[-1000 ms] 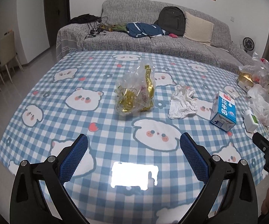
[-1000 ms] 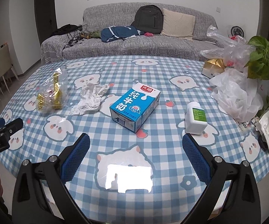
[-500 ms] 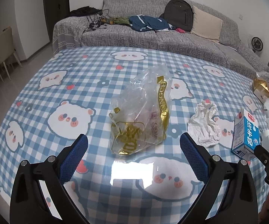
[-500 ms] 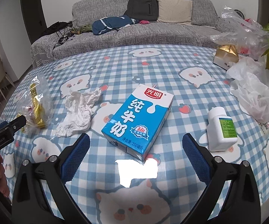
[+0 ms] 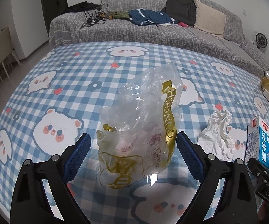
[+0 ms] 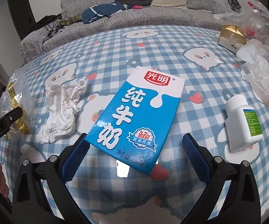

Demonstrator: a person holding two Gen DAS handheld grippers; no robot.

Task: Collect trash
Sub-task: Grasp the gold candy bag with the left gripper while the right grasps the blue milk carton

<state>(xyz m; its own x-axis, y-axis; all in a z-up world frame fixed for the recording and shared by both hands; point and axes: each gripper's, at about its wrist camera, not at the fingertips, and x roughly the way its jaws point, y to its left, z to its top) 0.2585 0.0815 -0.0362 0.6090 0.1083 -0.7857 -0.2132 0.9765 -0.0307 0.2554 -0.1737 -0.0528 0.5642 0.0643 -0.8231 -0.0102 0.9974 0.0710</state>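
Note:
A clear plastic bag with gold print (image 5: 140, 130) stands on the checked tablecloth (image 5: 78, 78). My left gripper (image 5: 133, 149) is open, its fingers on either side of the bag's lower part without touching it. A blue and white milk carton (image 6: 140, 117) lies flat on the cloth. My right gripper (image 6: 134, 149) is open, with the carton's near end between its fingers. A crumpled white tissue (image 6: 61, 106) lies between bag and carton; it also shows in the left wrist view (image 5: 218, 136). The bag shows at the left in the right wrist view (image 6: 17, 100).
A white pill bottle (image 6: 243, 121) lies right of the carton. White and clear plastic bags (image 6: 261, 74), a gold box (image 6: 231, 35) and a plant crowd the table's right edge. A grey sofa (image 5: 153, 28) stands beyond the table. Chairs (image 5: 0, 46) stand at far left.
Both grippers have moved forward and down: the left now straddles the plastic bag, the right straddles the near end of the milk carton. Both stay open.

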